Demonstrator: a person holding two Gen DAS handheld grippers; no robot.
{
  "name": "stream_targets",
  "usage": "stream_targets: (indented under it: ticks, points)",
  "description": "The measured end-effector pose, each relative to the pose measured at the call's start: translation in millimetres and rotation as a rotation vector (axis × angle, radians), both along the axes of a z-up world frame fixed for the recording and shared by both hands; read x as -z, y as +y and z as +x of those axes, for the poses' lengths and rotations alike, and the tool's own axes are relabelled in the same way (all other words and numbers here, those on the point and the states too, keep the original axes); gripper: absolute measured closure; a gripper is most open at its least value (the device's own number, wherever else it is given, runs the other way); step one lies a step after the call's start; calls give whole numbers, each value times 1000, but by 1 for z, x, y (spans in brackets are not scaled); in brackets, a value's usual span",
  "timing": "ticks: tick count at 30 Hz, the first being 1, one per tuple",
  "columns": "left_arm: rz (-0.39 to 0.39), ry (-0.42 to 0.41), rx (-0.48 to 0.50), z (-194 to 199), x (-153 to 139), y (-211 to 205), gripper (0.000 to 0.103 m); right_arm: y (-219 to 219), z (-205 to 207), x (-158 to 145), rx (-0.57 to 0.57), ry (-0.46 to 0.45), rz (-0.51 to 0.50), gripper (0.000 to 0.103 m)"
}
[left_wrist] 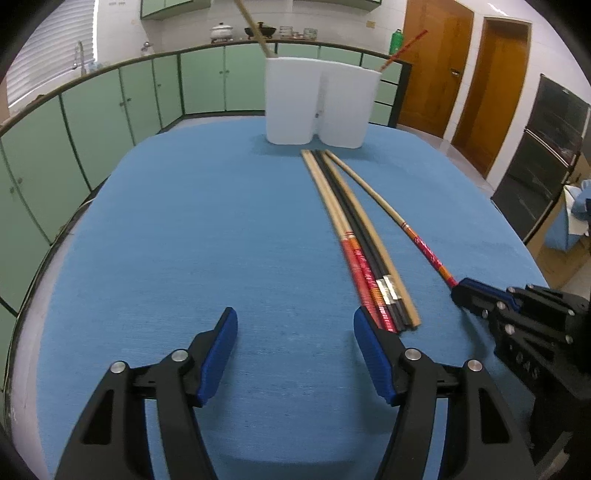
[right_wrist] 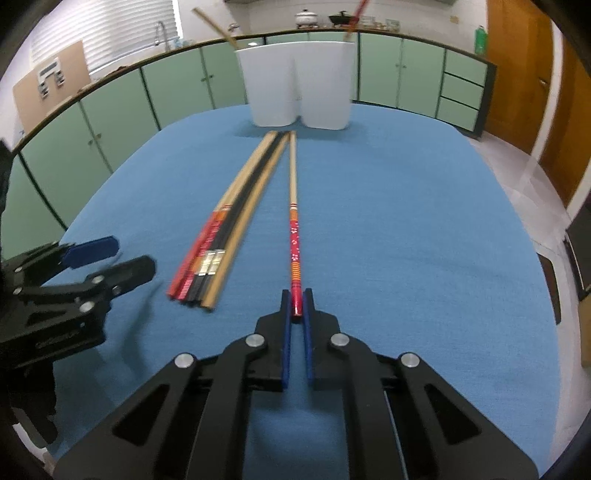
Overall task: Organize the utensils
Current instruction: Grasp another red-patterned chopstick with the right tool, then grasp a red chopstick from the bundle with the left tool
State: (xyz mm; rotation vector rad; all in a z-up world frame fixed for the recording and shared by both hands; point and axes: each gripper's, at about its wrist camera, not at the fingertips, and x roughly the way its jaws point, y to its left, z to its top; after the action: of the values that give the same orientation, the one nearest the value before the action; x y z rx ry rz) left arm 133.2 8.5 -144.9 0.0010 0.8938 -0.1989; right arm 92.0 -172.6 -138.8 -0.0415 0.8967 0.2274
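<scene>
A white two-compartment holder [left_wrist: 319, 105] [right_wrist: 299, 83] stands at the far side of the blue table. One tan chopstick [left_wrist: 255, 27] leans in its left compartment and one red chopstick [left_wrist: 404, 50] in its right. A bundle of several chopsticks [left_wrist: 364, 251] [right_wrist: 225, 225] lies on the table. My right gripper [right_wrist: 296, 306] [left_wrist: 460, 291] is shut on the red end of a single red-patterned chopstick [right_wrist: 294, 236] [left_wrist: 402, 221], which lies on the table. My left gripper [left_wrist: 295, 332] [right_wrist: 110, 258] is open and empty, just left of the bundle's near ends.
The blue table [left_wrist: 207, 229] has rounded edges. Green cabinets [left_wrist: 110, 110] run behind it, wooden doors [left_wrist: 436, 62] at the right, and a dark oven front [left_wrist: 543, 158] at the far right.
</scene>
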Motion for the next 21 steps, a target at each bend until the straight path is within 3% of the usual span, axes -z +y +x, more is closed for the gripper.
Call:
stream_targets:
  ticks: [10, 14, 21]
  points:
    - [38, 5, 49, 0, 7, -20, 36, -11, 4, 4, 16, 5, 21, 98]
    - [101, 2, 13, 1, 8, -19, 35, -12, 4, 4, 16, 6, 26, 98]
    - [88, 0, -21, 3, 6, -6, 35, -10, 4, 4, 8, 2, 18, 95]
